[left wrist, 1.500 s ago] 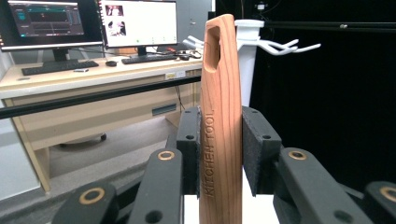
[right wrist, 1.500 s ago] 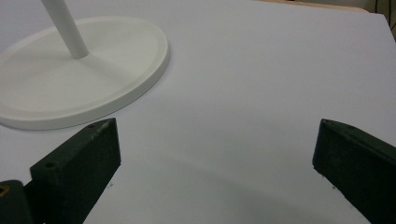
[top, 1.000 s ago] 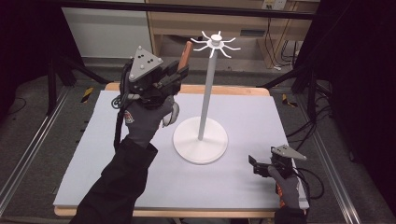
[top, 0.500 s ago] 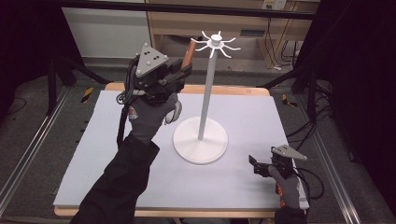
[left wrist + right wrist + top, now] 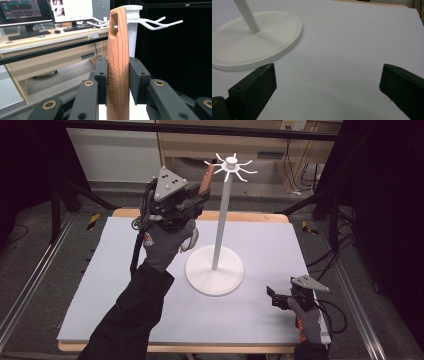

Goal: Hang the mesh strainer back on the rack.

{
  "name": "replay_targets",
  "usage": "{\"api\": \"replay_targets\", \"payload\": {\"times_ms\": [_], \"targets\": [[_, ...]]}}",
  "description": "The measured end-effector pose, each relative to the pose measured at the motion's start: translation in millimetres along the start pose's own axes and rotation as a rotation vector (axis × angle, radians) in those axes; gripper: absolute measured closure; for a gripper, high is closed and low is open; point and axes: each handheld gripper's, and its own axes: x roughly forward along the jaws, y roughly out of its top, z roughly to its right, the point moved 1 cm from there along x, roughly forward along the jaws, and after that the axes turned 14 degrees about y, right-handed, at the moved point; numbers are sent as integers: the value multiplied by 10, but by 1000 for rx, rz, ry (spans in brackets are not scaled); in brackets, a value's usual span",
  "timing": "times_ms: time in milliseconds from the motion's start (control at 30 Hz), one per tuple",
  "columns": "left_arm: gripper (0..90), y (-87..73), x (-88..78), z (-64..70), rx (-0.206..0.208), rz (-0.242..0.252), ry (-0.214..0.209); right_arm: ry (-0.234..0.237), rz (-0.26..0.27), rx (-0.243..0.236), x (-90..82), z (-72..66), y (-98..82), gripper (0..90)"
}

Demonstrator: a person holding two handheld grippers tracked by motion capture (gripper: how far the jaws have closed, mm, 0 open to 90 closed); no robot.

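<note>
The left gripper, raised in the upper middle of the high view, is clamped on a wooden handle. The handle is reddish-brown with clear straight grain, flat and narrow, and it stands upright between the jaws. "KITCHEN TOOL" is stamped along its side, and an oblong hole pierces its rounded top. That top sits just beside the white hooks crowning the stand; whether they touch I cannot tell. The stand's round base rests mid-worktop. At lower right the right gripper is low over the worktop, jaws wide apart and empty.
</note>
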Motion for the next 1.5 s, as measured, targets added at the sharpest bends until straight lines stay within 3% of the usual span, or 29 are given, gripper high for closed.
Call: {"api": "replay_targets", "payload": {"times_ms": [567,1000,1100,1233,1500], "targets": [[701,-44,93,57,0,-7,-9,5,4,3,-5,5,2,14],[693,-94,113,55,29,-4,7,3,-3,3,4,1,-2,14],[595,-102,94,39,12,10,-11,3,-2,3,3,1,-1,14],[546,-131,62,0,15,-19,-17,0,-3,0,0,6,-1,14],[490,-227,-55,-158,-15,-20,-42,-3,-6,0,9,4,-5,14]]}}
